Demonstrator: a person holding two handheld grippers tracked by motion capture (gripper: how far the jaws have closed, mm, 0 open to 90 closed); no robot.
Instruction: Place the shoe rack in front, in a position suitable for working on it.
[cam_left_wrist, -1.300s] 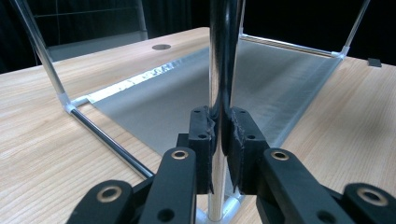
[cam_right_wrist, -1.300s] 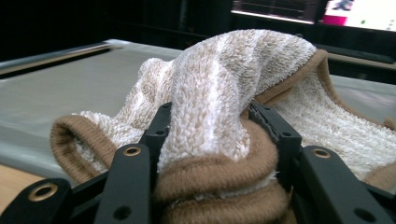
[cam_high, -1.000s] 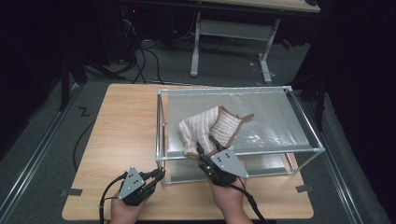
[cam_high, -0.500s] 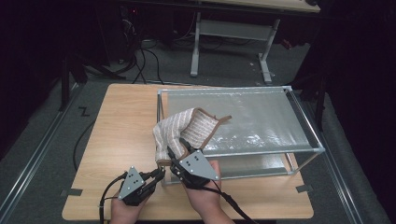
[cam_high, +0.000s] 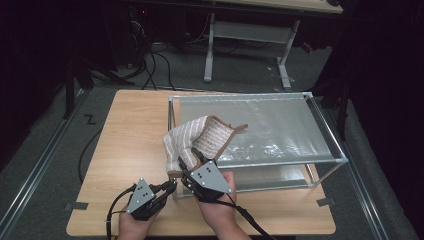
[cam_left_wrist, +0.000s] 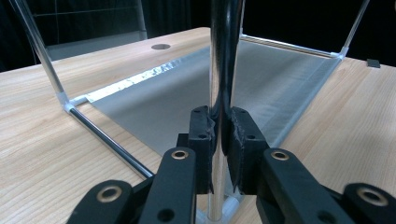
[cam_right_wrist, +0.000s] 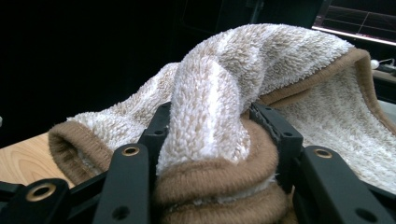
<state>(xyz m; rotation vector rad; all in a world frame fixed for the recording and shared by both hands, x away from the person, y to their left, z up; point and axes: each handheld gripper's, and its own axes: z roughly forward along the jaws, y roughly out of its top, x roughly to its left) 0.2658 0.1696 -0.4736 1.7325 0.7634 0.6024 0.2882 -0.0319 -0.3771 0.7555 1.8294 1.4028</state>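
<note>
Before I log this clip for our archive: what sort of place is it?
Probably a lab or workshop set up for recording: a wooden table with a metal rack, cables on the floor behind, and another workbench in the dark.

the high view looks forward and down on the whole desk (cam_high: 130, 140) from the person's side. the left gripper view sits low and close against a frame post (cam_left_wrist: 223, 70), facing across the desk. the right gripper view is pressed close to the towel (cam_right_wrist: 261, 93), which the high view shares.
</note>
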